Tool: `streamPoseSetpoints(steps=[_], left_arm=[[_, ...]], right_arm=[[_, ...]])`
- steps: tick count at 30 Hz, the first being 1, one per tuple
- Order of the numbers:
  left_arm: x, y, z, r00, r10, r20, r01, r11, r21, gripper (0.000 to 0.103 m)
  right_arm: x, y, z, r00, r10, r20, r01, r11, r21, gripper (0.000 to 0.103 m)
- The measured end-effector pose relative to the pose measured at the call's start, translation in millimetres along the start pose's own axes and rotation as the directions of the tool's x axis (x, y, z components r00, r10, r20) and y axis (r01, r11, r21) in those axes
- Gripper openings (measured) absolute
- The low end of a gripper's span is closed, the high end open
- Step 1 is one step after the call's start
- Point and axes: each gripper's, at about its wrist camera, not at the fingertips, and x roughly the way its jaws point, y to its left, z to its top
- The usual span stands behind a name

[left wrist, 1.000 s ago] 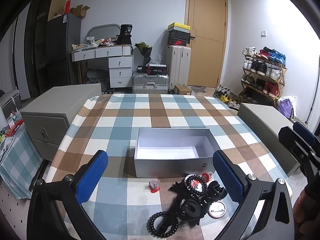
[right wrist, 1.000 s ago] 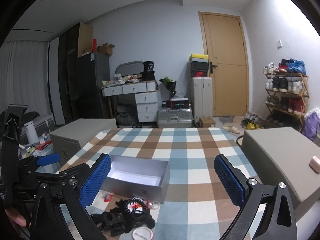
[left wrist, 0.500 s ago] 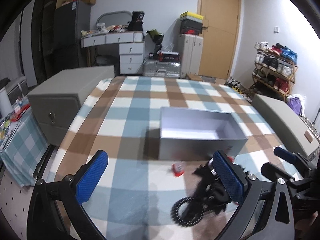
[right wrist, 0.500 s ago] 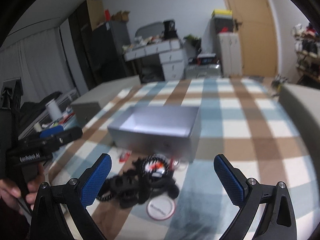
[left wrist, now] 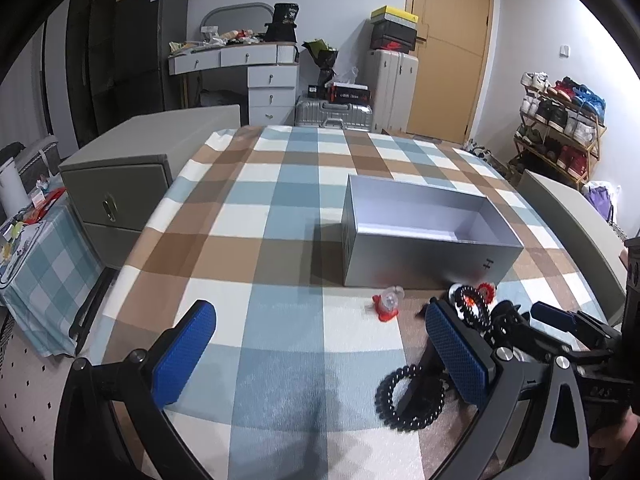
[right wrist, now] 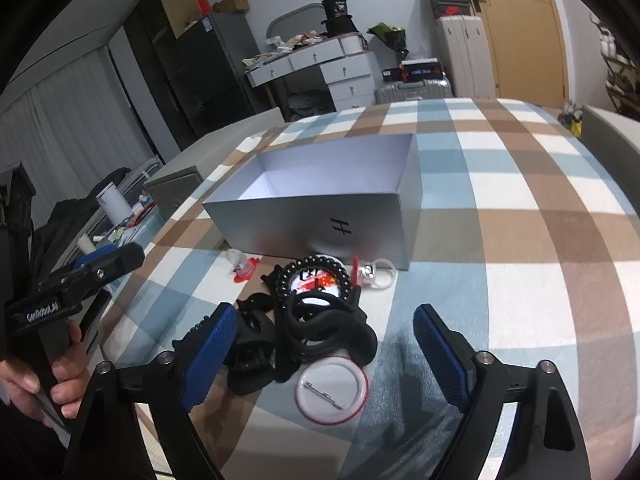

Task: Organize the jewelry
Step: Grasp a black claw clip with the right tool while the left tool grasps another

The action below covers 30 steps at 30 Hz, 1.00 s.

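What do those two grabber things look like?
Each gripper has black arms with silver bolts and two blue, dimpled pads. The left gripper looks the same; white lettering runs along its black body, and a bare hand holds it.

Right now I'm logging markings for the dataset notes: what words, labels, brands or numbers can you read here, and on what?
"H": a slanted black mark on the front wall of the silver box.
"GenRobot.AI", roughly, the last letters unclear: white print on the left gripper body, seen from the right wrist view.
Prints on the stacked shoe boxes and the round badge: too small or blurred to read.
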Motion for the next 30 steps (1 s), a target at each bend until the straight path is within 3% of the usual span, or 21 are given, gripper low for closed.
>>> streamPoseSetpoints(steps=[4,7,13,16,22,30], left_arm=[[3,2,-5,1.0,-0.012,-0.022,0.013,1.0,0.002,0.102],[6,4,-9,0.998,-0.036,-0.049,0.036,0.999,-0.001,0.102],[9,6,-15,0.989,-0.12,-0.09,0.121,0.993,0.003,0.102],[9,0,-21,0.974,-0.188,-0.125,0.193,0.981,0.028,0.102],[10,-20,-30,0.959,-0.22,-0.177,0.243,0.963,0.118,0.102],[11,-27,-26,0.953,-0.231,-0.198,0.26,0.956,0.136,0.102]], right_arm=[[5,-7,1,0.998,0.057,-0.026,-0.056,0.997,0.051,0.066],[8,-10,1,0.997,0.074,-0.036,-0.072,0.995,0.072,0.045],[3,-12,0,0.996,0.085,-0.016,-0.083,0.994,0.076,0.045],[-3,-11,1,0.996,0.086,0.016,-0.087,0.994,0.068,0.045],[-12,-10,4,0.995,0.08,0.052,-0.083,0.994,0.066,0.045],[-24,-11,6,0.993,0.073,0.087,-0.078,0.996,0.054,0.045]])
